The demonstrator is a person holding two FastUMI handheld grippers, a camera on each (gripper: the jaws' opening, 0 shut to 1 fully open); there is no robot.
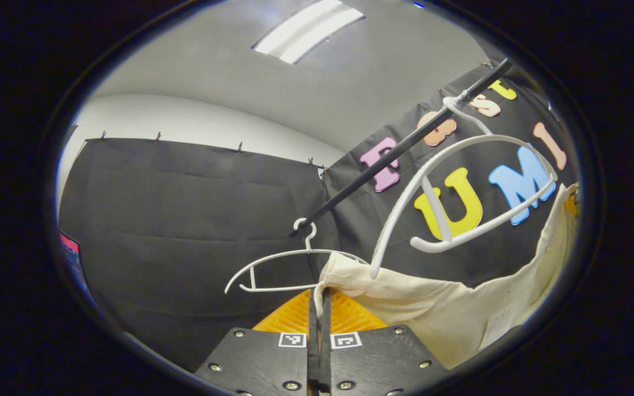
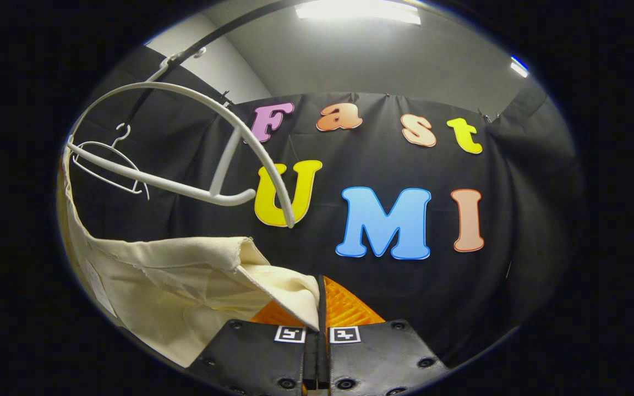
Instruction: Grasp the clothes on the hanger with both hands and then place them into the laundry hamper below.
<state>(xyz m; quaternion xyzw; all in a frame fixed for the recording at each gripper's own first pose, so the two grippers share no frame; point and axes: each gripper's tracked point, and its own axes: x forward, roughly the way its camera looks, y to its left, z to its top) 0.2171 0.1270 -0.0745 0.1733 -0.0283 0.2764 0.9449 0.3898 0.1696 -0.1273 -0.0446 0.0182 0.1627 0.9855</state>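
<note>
Cream garment [image 1: 449, 308] off, slung below the near hanger [image 1: 460, 187]. Left gripper [image 1: 320, 313] and right gripper [image 2: 320, 308] each pinch a corner, fingers closed on cloth. Lowering into hamper remains, I judge.

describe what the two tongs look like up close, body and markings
In both views the build matches: the left tongs and right tongs each have two flat black plates side by side, fastened with round screws, and a small square black-and-white marker at each plate's inner top corner. The fingers are ribbed. No cables or sleeves are visible.
</note>
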